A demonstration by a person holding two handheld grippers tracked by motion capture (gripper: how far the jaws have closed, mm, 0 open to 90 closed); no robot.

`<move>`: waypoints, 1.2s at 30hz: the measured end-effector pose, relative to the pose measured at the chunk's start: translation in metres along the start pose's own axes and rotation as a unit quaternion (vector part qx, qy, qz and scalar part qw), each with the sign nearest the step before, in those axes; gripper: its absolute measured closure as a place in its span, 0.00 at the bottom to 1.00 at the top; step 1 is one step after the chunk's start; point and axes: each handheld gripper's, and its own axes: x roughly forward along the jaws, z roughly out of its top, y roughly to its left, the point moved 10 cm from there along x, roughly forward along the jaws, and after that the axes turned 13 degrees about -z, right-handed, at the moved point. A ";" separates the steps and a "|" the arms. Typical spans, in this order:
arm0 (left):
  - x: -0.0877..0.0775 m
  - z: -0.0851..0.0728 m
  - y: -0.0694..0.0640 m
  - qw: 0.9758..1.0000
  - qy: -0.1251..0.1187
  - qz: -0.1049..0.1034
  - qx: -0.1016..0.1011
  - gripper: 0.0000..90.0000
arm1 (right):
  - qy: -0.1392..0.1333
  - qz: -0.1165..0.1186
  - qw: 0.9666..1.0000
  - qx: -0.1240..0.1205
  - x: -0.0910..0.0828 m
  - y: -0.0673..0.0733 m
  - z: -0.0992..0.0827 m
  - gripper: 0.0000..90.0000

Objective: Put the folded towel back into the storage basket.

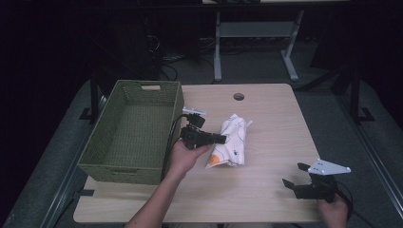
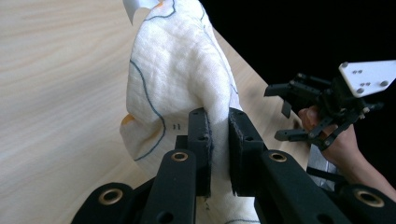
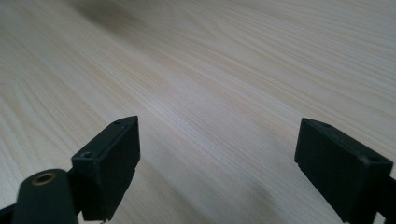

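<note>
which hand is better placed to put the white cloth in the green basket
Left, most likely. The left hand-held gripper is already shut on the white cloth, right beside the green basket. The right hand-held gripper sits open near the table's front right corner, apart from both.

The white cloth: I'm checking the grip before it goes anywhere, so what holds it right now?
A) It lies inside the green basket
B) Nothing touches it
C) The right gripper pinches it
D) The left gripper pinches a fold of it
D: in the left gripper view the left gripper has its jaws closed on a fold of the white cloth, while the right gripper stands open over bare table.
</note>
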 end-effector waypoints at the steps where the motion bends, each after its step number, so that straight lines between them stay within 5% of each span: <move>1: -0.002 0.000 0.000 1.000 0.000 0.002 -0.002 0.91 | 0.000 0.000 1.000 0.000 0.000 0.000 0.000 0.15; 36: -0.056 0.017 -0.013 1.000 -0.023 0.006 0.007 0.91 | 0.000 -0.006 1.000 -0.002 0.000 -0.002 -0.001 0.15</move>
